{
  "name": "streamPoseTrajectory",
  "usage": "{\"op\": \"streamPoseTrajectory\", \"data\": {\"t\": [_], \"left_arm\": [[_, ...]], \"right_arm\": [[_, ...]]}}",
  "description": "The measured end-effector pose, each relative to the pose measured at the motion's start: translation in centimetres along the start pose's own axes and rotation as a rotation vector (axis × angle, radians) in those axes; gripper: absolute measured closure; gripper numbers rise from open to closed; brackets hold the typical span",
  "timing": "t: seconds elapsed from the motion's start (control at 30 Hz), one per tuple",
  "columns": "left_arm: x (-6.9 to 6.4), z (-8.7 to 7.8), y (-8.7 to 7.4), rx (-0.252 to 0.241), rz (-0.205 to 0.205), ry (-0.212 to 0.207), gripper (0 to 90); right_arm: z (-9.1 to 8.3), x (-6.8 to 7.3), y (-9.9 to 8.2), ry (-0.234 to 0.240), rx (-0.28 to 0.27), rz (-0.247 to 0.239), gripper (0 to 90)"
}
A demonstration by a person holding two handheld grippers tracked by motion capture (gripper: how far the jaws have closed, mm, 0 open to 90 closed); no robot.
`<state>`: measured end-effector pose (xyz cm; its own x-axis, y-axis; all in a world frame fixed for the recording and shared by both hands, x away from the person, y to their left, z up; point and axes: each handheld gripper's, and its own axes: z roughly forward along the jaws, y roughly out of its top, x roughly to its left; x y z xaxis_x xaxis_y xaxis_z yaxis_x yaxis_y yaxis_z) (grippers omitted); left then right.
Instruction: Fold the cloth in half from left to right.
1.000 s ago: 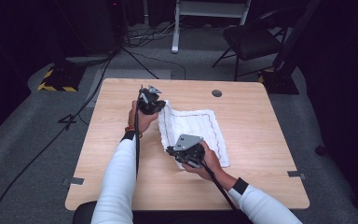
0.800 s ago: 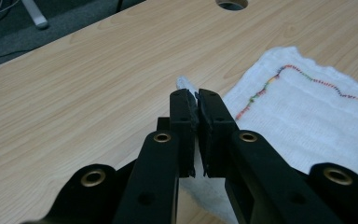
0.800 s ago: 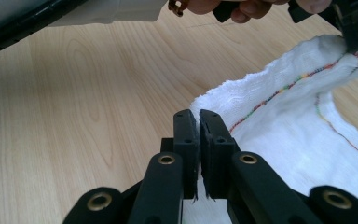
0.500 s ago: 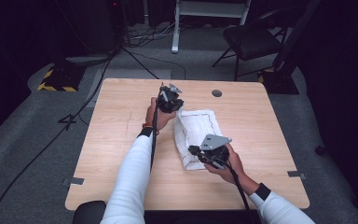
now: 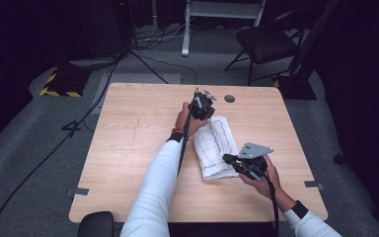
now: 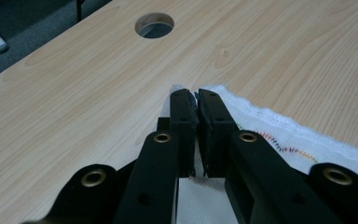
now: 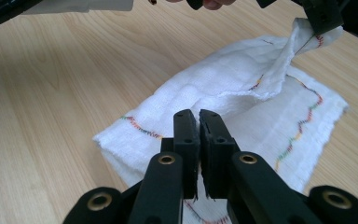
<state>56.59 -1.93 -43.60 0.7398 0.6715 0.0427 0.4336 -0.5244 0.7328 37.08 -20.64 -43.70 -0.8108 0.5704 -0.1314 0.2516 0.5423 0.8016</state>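
Note:
A white towel [image 5: 216,144] with coloured zigzag stitching lies half folded on the wooden table [image 5: 128,148], right of centre. My left gripper [image 5: 201,106] is at the towel's far end, shut on a corner of it and holding that corner just above the table. In the left gripper view the jaws [image 6: 195,95] are pressed together with the towel's edge [image 6: 279,140] trailing to the right. My right gripper [image 5: 231,160] is at the near end, shut on the towel's near edge. In the right gripper view the towel [image 7: 242,79] rises from the jaws [image 7: 196,116] toward the other gripper [image 7: 324,14].
A round cable hole [image 5: 229,98] sits in the table just beyond the left gripper. Bare wood stretches to the left of the towel. Tape marks [image 5: 79,191] lie at the table's near corners. A chair [image 5: 266,44] and floor cables stand beyond the far edge.
Both grippers have moved to the right with the towel's left edge in them, folding the spread towel over itself into a narrower strip.

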Motion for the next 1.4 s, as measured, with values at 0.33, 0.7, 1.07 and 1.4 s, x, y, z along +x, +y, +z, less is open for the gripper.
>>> {"op": "streamPoseTrajectory", "data": {"t": [0.33, 0.7, 1.07, 1.4], "left_arm": [[-1.4, 1.7, 0.8, -0.012, -0.017, 0.023, 71.6], [-2.0, -2.9, -1.8, -0.003, 0.042, 0.021, 38.7], [-6.1, -6.9, -7.9, 0.011, 0.123, -0.105, 23.8], [-8.4, -4.7, -10.8, 0.124, 0.195, -0.141, 23.4]], "right_arm": [[-0.8, -1.5, -2.9, -0.025, 0.066, 0.055, 85.5], [-1.6, -2.9, -5.5, -0.064, 0.154, 0.093, 61.4], [-1.2, -5.3, -5.6, -0.082, 0.103, 0.108, 49.7], [2.5, -6.0, -5.2, -0.027, 0.173, 0.084, 46.1]]}}
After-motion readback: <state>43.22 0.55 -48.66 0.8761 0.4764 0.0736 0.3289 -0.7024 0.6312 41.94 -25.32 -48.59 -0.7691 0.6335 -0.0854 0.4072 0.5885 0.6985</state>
